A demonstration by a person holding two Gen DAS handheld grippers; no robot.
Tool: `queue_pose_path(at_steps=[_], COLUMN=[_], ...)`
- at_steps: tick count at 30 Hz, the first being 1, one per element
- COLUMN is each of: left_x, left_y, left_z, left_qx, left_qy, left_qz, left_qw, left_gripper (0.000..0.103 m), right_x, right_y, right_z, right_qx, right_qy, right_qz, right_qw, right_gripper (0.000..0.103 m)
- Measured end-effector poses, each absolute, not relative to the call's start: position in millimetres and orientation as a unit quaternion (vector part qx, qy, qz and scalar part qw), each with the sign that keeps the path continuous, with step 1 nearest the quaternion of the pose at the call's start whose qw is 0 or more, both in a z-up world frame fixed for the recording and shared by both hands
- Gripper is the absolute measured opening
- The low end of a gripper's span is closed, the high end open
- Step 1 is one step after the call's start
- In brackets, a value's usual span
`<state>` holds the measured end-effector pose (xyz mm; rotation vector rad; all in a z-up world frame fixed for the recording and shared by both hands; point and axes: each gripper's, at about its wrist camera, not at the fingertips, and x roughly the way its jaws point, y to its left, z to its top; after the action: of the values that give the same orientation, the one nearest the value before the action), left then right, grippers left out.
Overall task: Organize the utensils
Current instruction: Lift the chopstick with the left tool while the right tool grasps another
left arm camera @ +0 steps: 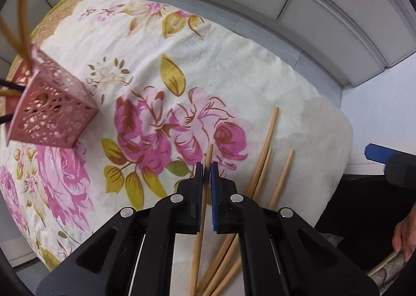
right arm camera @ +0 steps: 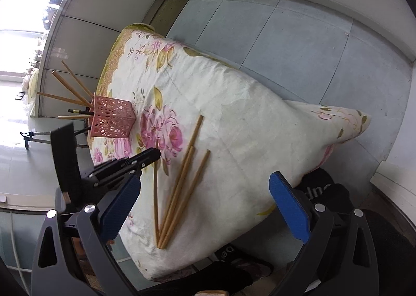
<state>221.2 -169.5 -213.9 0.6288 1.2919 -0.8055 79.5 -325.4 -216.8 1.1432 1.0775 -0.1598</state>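
**Left tongs pinch one chopstick; right tongs gape above the desk**

My left tongs [left arm camera: 207, 166] are pressed together on a single chopstick [left arm camera: 199, 241], which runs between the blue pads and sticks out past their tips. My right tongs [right arm camera: 204, 205] are spread wide, with nothing between the pads, hanging above the near edge of the desk.

The left wrist view shows the pinch close up; three loose chopsticks [left arm camera: 260, 166] lie just right of the held one on the cloth [left arm camera: 221, 67]. A pink holder [left arm camera: 54, 111] stands at the far left with sticks fanning out of it, and a hand [left arm camera: 405, 233] shows at the lower right.

The right wrist view shows what the left cannot: the left tongs from the side, tips down on the stick, the holder's full fan of chopsticks, and bright windows at the left.

The desk wears a cream floral cloth. Grey floor and white panelled walls surround it.
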Motion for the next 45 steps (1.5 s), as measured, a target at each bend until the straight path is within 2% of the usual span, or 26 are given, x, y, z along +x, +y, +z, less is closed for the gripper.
queue_pose_path(at_steps=[3,6,8,10,12,15,23,28,29,31,32,39,45], left_x=[220,216,214,215,214,208,206,209,210,210,209,210,208], left_y=[-136,-103,-83,-66,-54,-45,-24,-12,-10,-6,-4,14,23], left_z=[-182,-147,-127,-109,-95,-76,-63,-58,-57,-53,-51,-43,-34], left_qx=[0.243,0.203,0.172,0.147,0.136,0.125,0.108,0.092,0.089,0.083,0.079,0.055,0.043], left_qy=[0.548,0.516,0.495,0.476,0.461,0.442,0.425,0.421,0.42,0.416,0.413,0.4,0.383], left_qz=[-0.356,-0.346,-0.347,-0.343,-0.342,-0.345,-0.35,-0.343,-0.342,-0.341,-0.34,-0.328,-0.314], left_qw=[0.717,0.757,0.778,0.796,0.808,0.819,0.828,0.834,0.836,0.839,0.841,0.854,0.868], left_gripper=[0.005,0.004,0.004,0.004,0.004,0.004,0.004,0.004,0.004,0.004,0.004,0.004,0.004], right_x=[104,130,148,165,178,187,194,210,214,220,222,224,207], right_y=[-320,-310,-304,-298,-294,-294,-302,-295,-292,-283,-278,-249,-215], right_z=[-221,-225,-230,-237,-241,-246,-260,-256,-255,-252,-251,-240,-183], right_qx=[0.535,0.535,0.539,0.531,0.517,0.497,0.483,0.437,0.418,0.372,0.357,0.372,0.323], right_qy=[0.505,0.525,0.54,0.561,0.578,0.592,0.622,0.642,0.648,0.654,0.653,0.582,0.492], right_qz=[-0.058,-0.056,-0.053,-0.06,-0.077,-0.127,-0.194,-0.232,-0.244,-0.257,-0.255,-0.18,-0.114], right_qw=[0.675,0.659,0.644,0.632,0.627,0.621,0.585,0.586,0.589,0.606,0.618,0.7,0.801], right_gripper=[0.096,0.09,0.081,0.061,0.047,0.037,0.035,0.033,0.03,0.012,0.01,0.007,0.007])
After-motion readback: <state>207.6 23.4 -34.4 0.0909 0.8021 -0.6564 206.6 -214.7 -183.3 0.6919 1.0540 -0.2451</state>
